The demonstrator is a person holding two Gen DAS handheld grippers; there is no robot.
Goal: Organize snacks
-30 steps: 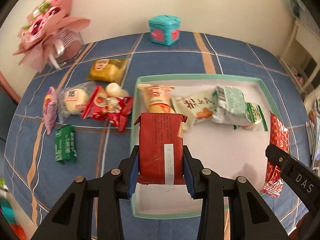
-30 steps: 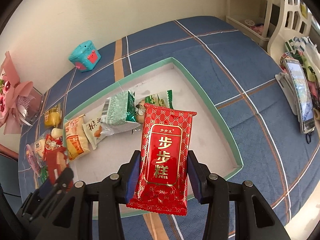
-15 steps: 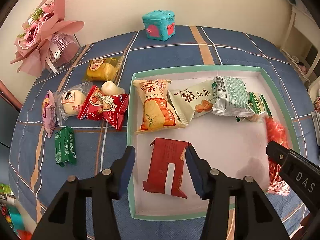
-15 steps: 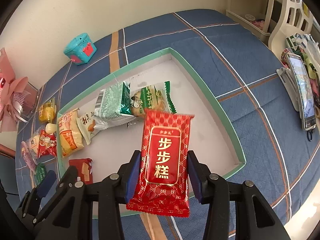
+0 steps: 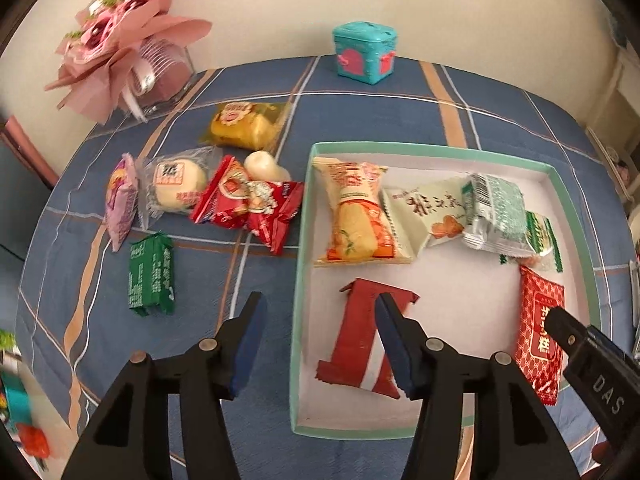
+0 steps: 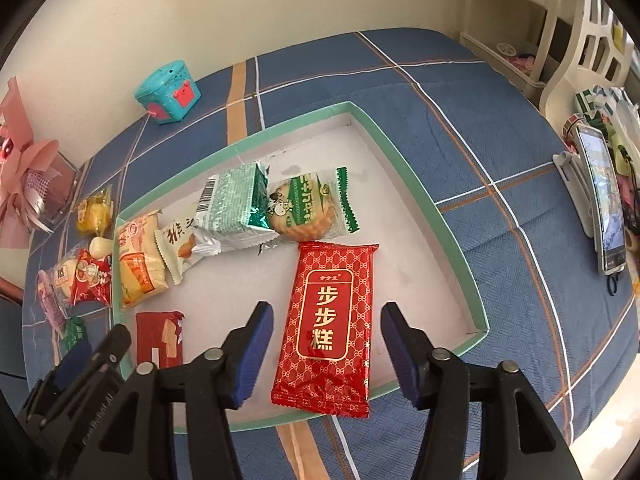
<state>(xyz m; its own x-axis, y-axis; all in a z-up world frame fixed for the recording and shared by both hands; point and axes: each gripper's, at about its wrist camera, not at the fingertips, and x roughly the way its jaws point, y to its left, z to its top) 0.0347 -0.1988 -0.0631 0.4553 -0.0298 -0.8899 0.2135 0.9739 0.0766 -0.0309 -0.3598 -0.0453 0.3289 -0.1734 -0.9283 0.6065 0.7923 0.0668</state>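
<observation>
Red patterned pkt w/ gold characters [image 6: 330,326] lies flat in the white tray [image 6: 404,184], its near end over the tray's front rim, far end just short of the green cookie pkt [image 6: 308,208]. R gripper [image 6: 326,352] has jaws spread wide either side of the pkt, not touching it. L-wrist view shows the same pkt [image 5: 538,330] only at the tray's right side, partly behind the R gripper's finger.

Dark red pkt [image 5: 368,340] lies in the tray's near-left corner; L gripper [image 5: 320,344] is wide open, one finger over that pkt, the other outside the tray's left wall [image 5: 298,280].

Along the tray's back: orange pkt [image 5: 356,216], pale pkt [image 5: 430,208], silver-green pkt [image 5: 496,210].

L view alone gives a clear look at the loose snacks left of the tray: yellow cake [image 5: 244,126], white bun [image 5: 178,186], red pkts [image 5: 248,204], purple pkt [image 5: 120,198], green pkt [image 5: 152,274]. R view alone shows the phone [image 6: 604,204] well right of the tray. Teal box [image 6: 168,92] sits behind the tray.
</observation>
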